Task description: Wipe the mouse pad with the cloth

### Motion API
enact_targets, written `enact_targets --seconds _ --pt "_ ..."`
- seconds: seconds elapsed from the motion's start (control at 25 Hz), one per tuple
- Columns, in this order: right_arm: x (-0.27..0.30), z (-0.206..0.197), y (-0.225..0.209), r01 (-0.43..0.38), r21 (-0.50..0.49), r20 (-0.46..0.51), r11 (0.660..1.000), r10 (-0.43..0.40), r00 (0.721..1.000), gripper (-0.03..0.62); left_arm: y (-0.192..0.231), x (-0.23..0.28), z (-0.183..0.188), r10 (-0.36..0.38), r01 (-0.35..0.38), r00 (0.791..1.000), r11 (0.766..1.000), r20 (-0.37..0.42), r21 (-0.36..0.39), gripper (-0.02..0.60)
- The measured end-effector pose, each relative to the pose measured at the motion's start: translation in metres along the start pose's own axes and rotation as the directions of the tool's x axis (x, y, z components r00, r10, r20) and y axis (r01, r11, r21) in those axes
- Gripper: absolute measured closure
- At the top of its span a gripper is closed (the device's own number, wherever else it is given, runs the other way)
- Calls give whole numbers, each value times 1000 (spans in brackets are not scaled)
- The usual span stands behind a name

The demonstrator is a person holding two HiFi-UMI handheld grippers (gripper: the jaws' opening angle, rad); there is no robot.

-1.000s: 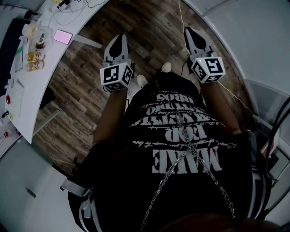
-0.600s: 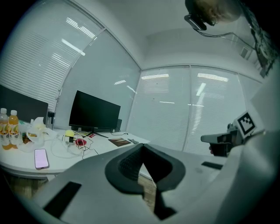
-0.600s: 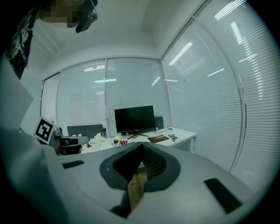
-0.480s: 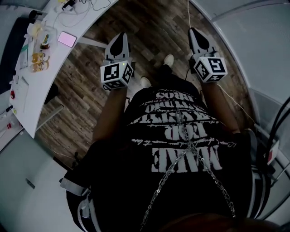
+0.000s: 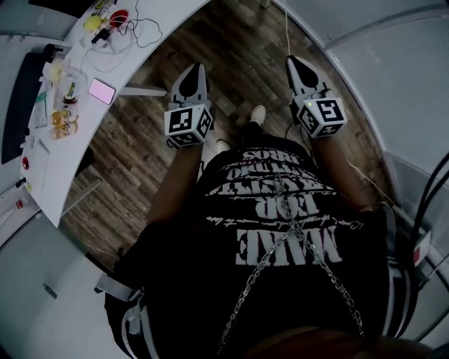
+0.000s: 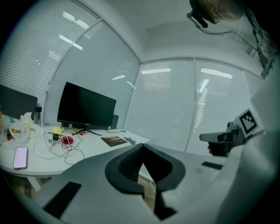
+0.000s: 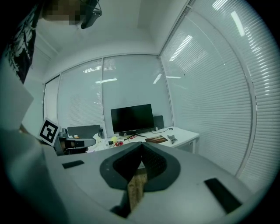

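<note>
A brown mouse pad [image 6: 113, 140] lies on the white desk [image 6: 94, 151], past the monitor's foot; the right gripper view shows the mouse pad [image 7: 156, 139] too. A small grey thing [image 7: 171, 138] lies next to it; I cannot tell whether it is the cloth. Both grippers hang over the wooden floor, well short of the desk. My left gripper [image 5: 194, 69] is shut with nothing in it, jaws meeting at the tip [image 6: 142, 145]. My right gripper [image 5: 291, 62] is shut and empty as well [image 7: 141, 144].
The curved desk [image 5: 42, 161] runs along the left with a black monitor [image 6: 85, 106], a pink phone [image 5: 101, 90], cables, a red object [image 5: 118, 17] and bottles. Window blinds [image 7: 210, 100] wall in the far side and the right. A white cable [image 5: 284, 28] trails on the floor.
Both grippers have advanced across the floor toward the desk. More of the desk's far end, with the cables and the red object, has come into the head view.
</note>
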State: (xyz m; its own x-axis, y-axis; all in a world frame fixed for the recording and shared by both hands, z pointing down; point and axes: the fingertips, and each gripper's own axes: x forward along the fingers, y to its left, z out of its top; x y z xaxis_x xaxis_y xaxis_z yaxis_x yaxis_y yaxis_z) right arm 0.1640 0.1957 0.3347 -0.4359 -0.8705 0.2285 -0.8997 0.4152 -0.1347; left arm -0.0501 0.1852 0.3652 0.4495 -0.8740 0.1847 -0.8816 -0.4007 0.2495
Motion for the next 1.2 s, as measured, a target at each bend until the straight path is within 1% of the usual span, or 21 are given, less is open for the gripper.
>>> enact_targets --seconds 0.16,0.36,0.56,0.72,0.8,0.96,1.2 --pt "18 14 -23 -24 -11 6 1000 24 1000 592 -4 29 12 24 -24 1000 1000 16 -4 575" --pt "39 33 -52 -74 -33 21 997 74 997 592 -12 59 30 64 -64 997 998 46 11 575" --pt "54 43 -74 -123 -40 35 992 125 992 592 -18 72 37 120 -122 990 993 73 11 575" --pt "64 43 -85 -150 -21 32 989 150 988 593 -21 79 39 147 -150 987 988 68 26 575" --pt "69 48 -88 -161 -21 46 987 162 986 592 -19 82 45 159 -162 984 986 74 33 575" --pt "78 52 -96 -167 -11 61 986 168 984 593 -17 89 54 175 -178 981 984 86 28 575" --pt "99 52 -114 -147 3 59 989 146 987 593 -10 109 53 165 -168 984 985 72 28 575"
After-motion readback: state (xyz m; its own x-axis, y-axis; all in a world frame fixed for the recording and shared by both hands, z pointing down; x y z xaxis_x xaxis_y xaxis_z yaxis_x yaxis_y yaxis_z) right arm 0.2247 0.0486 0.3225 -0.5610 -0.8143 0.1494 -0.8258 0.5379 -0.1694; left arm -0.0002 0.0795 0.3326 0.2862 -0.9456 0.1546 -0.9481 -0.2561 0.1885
